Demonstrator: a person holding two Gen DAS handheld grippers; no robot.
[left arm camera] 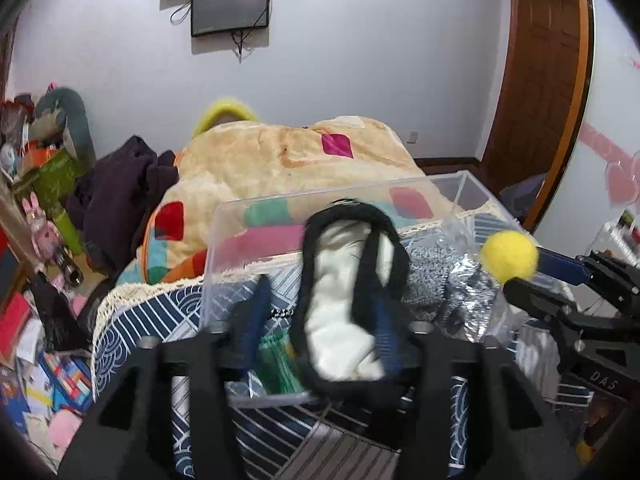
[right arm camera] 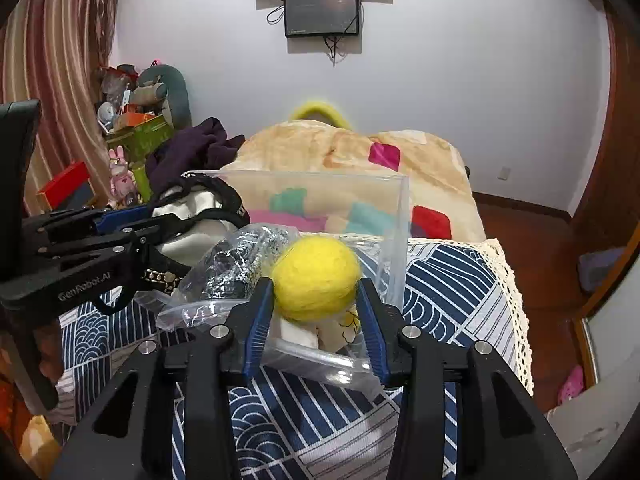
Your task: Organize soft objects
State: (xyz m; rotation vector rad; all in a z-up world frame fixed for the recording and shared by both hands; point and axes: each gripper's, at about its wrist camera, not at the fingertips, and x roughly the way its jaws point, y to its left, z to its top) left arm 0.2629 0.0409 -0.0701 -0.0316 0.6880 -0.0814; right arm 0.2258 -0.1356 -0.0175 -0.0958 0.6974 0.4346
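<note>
Clear plastic bin [left arm camera: 224, 248] on the blue patterned cloth [right arm camera: 448, 280] holds bagged items [right arm camera: 240, 264]. Left gripper [left arm camera: 320, 312] pinches a white fabric bundle with black trim [left arm camera: 344, 300] above it. Right gripper [right arm camera: 316, 300] clamps a fuzzy yellow ball [right arm camera: 316, 278] beside the bin's right wall.

The left gripper [left arm camera: 320, 316] is matte black plastic with triangular cut-outs at 7 and 5 o'clock, round silver screws [left arm camera: 150, 343] on the knuckles and blue ribbed fingers [left arm camera: 256, 312]. The right gripper [right arm camera: 316, 312] is built alike: black frame, silver screws [right arm camera: 411, 331], blue ribbed fingers [right arm camera: 260, 320]. White lettering [right arm camera: 83, 280] "GenRobot.AI" marks the left gripper's side
</note>
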